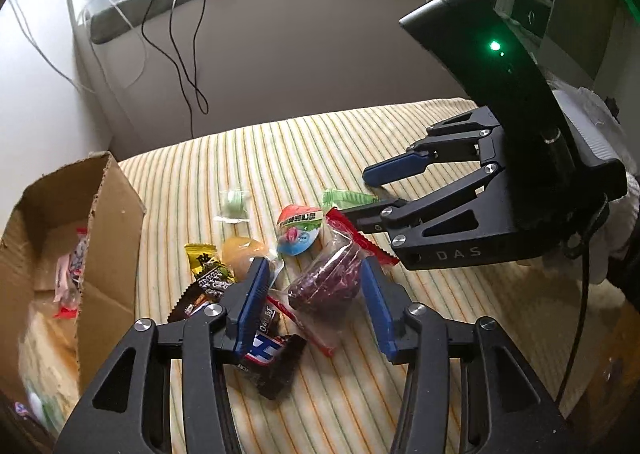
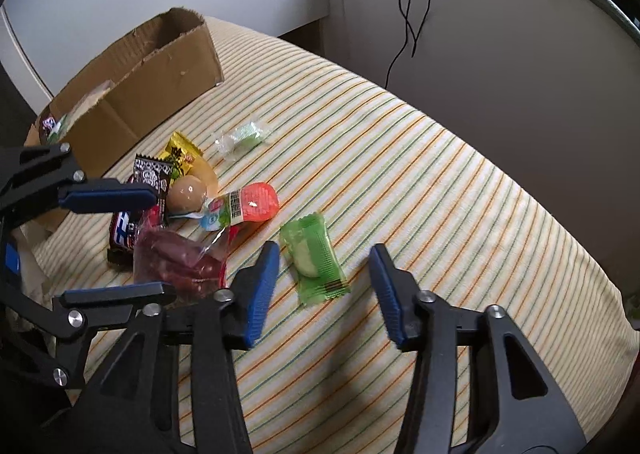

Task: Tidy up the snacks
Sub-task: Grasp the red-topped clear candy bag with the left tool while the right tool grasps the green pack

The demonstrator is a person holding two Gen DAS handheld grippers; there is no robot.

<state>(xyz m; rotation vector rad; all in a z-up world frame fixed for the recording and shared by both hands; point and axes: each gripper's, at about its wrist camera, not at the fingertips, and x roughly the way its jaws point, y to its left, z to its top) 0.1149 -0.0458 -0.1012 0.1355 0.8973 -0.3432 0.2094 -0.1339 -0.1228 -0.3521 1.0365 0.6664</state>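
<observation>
Both grippers are hovering over the snack pile on the striped bed [image 2: 420, 157]. The left gripper [image 1: 312, 294] is angling down with its fingers apart either side of a clear packet of dark red fruit [image 1: 326, 284], pads not pressing on it. The right gripper [image 2: 324, 286] is hanging over a green wrapped snack [image 2: 314, 260], fingers apart, nothing clamped. Just beside them are lying a red-lidded jelly cup [image 2: 248, 205], a yellow packet [image 2: 180, 153], a dark chocolate bar [image 1: 272, 358] and a pale green candy [image 2: 244, 135]. The cardboard box [image 2: 160, 65] is sitting at the bed's edge, already holding a few wrappers.
</observation>
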